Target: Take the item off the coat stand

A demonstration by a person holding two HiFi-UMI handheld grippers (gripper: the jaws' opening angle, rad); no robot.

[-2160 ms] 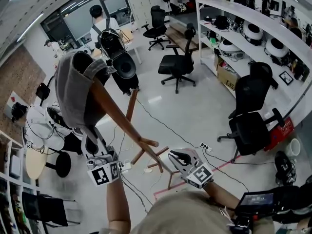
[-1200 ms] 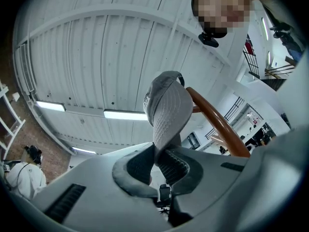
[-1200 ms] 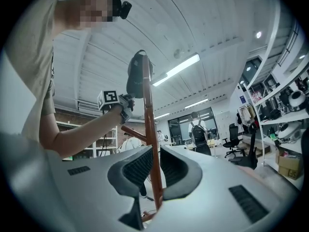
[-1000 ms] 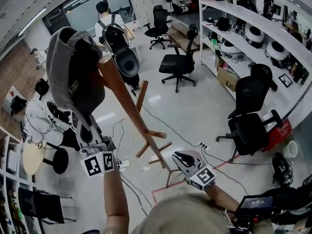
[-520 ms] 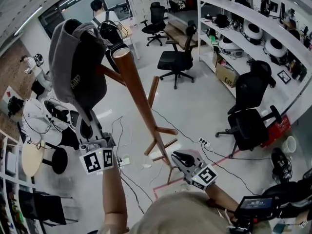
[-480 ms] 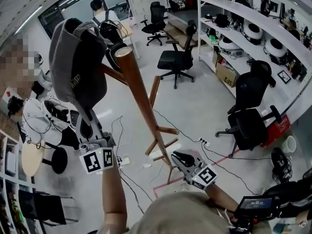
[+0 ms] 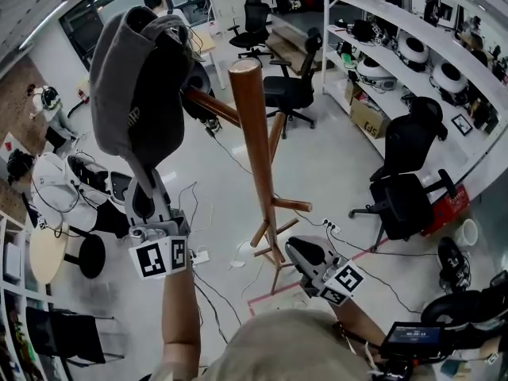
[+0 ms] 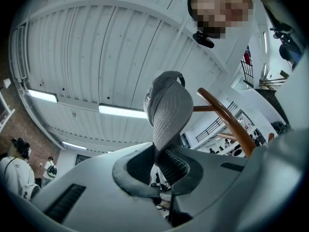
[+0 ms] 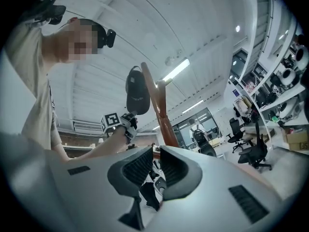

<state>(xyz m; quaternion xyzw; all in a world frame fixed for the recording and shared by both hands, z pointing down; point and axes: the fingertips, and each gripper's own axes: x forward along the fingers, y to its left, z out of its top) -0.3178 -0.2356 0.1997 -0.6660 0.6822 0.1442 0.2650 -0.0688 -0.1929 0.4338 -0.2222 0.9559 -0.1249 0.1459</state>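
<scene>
The wooden coat stand [image 7: 255,149] could rock or tip if the grey cap [image 7: 135,78], draped over the peg [image 7: 213,107] left of its pole, snags while pulled sideways. The thin pinch could also slip. The left gripper [image 7: 145,201] is clamped on the cap's brim below that peg. The right gripper [image 7: 302,252], jaws together on nothing, hovers near the stand's base. Around the stand lies a pale, smooth floor [image 7: 317,173], with office chairs [image 7: 290,94] beyond it and loose cables [image 7: 193,205] by its feet.
</scene>
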